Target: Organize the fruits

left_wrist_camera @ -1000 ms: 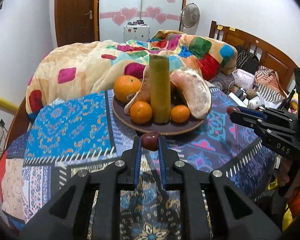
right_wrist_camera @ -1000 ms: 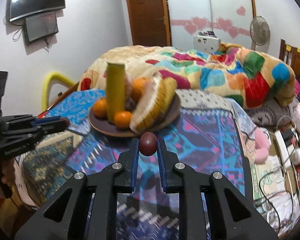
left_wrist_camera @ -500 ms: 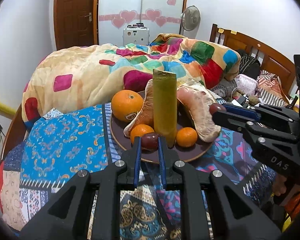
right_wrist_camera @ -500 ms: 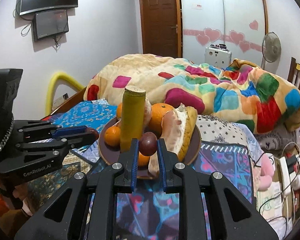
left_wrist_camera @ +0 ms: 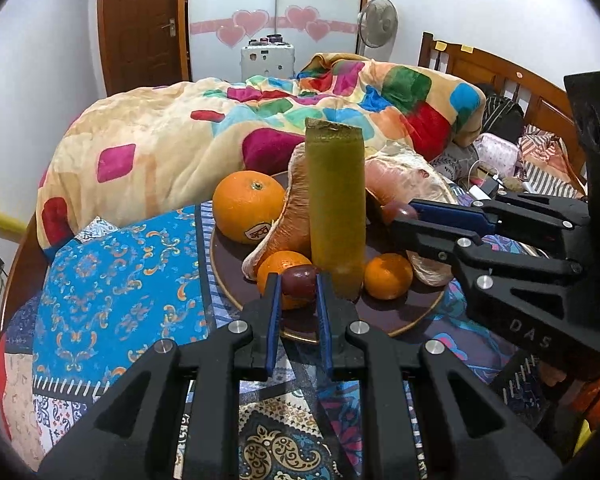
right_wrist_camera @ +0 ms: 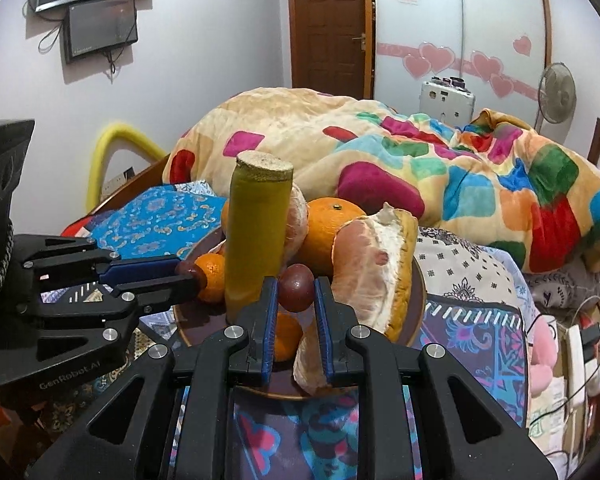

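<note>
the left gripper (left_wrist_camera: 298, 286) is clamped on a small dark red fruit (left_wrist_camera: 299, 281), pinched between its blue-lined fingertips and held over the near rim of the brown plate (left_wrist_camera: 236, 276), just in front of a small orange (left_wrist_camera: 282, 266). the right gripper (right_wrist_camera: 296, 290) holds a second dark red fruit (right_wrist_camera: 296, 287) the same way, over the plate's opposite side, between the tall green-yellow stalk (right_wrist_camera: 256, 236) and a peeled pomelo segment (right_wrist_camera: 374, 268). seen from the left wrist view, the right gripper (left_wrist_camera: 396, 216) reaches in from the right edge of the plate with its fruit (left_wrist_camera: 398, 213) at the tips; seen from the right wrist view, the left gripper (right_wrist_camera: 188, 272) comes in from the left with its fruit (right_wrist_camera: 187, 268) close to a small orange (right_wrist_camera: 212, 276). the stalk stands upright near the middle of the plate, with a large orange (left_wrist_camera: 248, 206) bearing a sticker toward the far left, another small orange (left_wrist_camera: 388, 276) at the stalk's right, and pomelo pieces (left_wrist_camera: 290, 216) leaning behind it. the plate sits on the counter, which is covered by a patterned blue and purple cloth (left_wrist_camera: 112, 280). behind the counter lies a bed with a colourful patchwork blanket (left_wrist_camera: 204, 136).
</note>
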The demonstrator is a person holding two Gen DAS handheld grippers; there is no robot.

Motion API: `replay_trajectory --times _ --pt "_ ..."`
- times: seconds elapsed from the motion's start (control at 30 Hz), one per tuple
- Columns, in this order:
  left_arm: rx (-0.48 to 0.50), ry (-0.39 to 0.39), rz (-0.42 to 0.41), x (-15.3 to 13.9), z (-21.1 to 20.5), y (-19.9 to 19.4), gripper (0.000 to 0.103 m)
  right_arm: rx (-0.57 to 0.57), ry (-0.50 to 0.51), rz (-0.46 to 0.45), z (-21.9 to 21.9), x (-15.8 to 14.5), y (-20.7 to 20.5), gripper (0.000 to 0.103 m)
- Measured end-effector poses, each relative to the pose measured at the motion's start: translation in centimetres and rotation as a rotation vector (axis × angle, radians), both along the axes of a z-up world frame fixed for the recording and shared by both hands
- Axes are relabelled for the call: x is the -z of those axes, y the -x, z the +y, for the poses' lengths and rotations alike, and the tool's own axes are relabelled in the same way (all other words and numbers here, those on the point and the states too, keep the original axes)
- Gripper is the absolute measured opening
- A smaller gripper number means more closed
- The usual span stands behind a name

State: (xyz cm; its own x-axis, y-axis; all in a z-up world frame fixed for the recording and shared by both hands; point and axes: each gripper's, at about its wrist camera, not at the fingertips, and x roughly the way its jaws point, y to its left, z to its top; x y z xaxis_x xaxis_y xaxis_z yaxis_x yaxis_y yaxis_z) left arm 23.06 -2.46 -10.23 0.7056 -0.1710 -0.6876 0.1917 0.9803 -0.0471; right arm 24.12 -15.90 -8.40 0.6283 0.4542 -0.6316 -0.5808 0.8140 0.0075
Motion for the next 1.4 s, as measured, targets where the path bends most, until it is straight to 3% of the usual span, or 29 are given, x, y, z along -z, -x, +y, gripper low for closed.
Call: replay_trajectory --times 0.13,0.27,0.57,0.73,1.07,1.23,1.4 --pt "-0.004 -0.003 0.006 0.1 -0.1 -0.2 0.020 -0.005 0.011 0.002 0.1 0.1 0.0 0.019" --pt "-0.002 0.004 0.017 0.1 -0.1 -0.1 0.021 -0.001 -0.005 0.001 -0.2 -0.1 0.1 0.032" --pt "-0.016 0.018 -0.036 -2.7 0.2 2.1 0.029 0.033 -0.069 -0.059 -2.0 -3.3 2.2 0.033" --pt "-0.053 0.045 -0.150 -6.7 0.4 5.8 0.029 0.054 -0.111 -0.141 -3.3 -6.8 5.5 0.033" --pt "-0.103 0.067 -0.455 -15.3 -0.1 18.2 0.031 0.091 -0.259 -0.348 -5.7 -13.8 15.6 0.034" --pt "-0.121 0.052 -0.571 -17.0 -0.7 22.9 0.058 0.108 -0.271 -0.447 -5.7 -15.0 19.8 0.050" --pt "-0.140 0.042 -0.636 -17.6 -0.9 26.0 0.070 0.142 -0.275 -0.526 -5.8 -15.2 22.6 0.068"
